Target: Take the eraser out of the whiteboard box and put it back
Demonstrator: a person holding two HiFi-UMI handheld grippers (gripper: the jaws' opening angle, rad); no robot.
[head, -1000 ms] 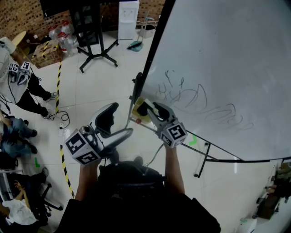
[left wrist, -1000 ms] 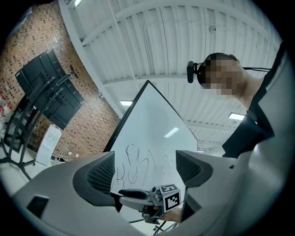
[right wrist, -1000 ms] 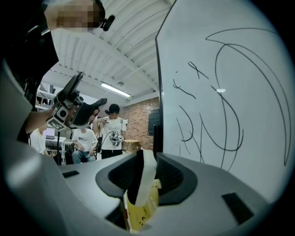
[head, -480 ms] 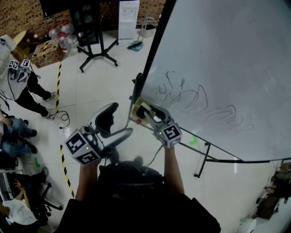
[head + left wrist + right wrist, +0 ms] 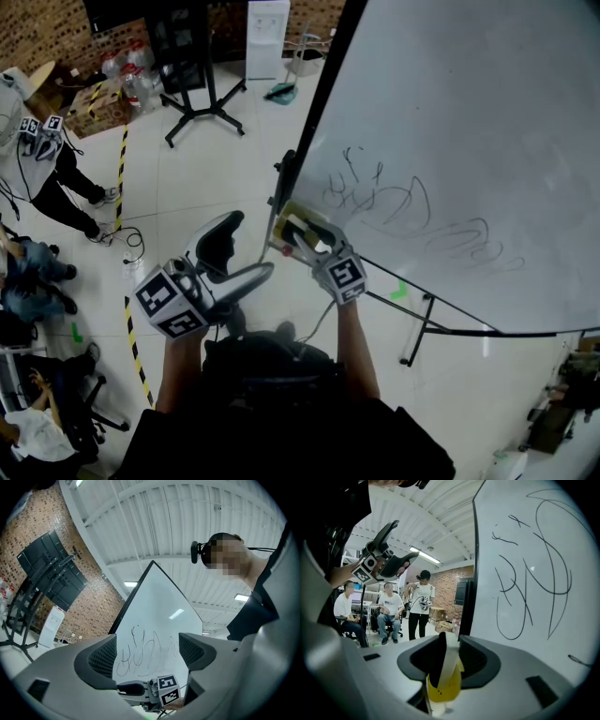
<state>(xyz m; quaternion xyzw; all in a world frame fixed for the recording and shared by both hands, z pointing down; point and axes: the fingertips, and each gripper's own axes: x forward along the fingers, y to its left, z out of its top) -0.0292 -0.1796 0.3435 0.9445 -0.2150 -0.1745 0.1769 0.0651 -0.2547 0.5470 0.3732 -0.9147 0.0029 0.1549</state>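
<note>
Holding my left gripper (image 5: pixel 251 246) at 8 o'clock of the head view's centre, I have its jaws spread wide with nothing between them; through the gap its own view shows only the scribbled whiteboard (image 5: pixel 150 620). Up at 1 o'clock from it sits the pale yellow whiteboard box (image 5: pixel 284 216), at the board's lower left corner. My right gripper (image 5: pixel 298 232) reaches into that box, clamped on the eraser (image 5: pixel 444 658). The eraser stands on edge between the pads as a thin slab with a black face and a white one. Its long axis runs along the jaws, pointing toward 11 o'clock in the head view, and yellow shows just beneath it. The whiteboard (image 5: pixel 469 141) fills everything from 12 to 4 o'clock.
</note>
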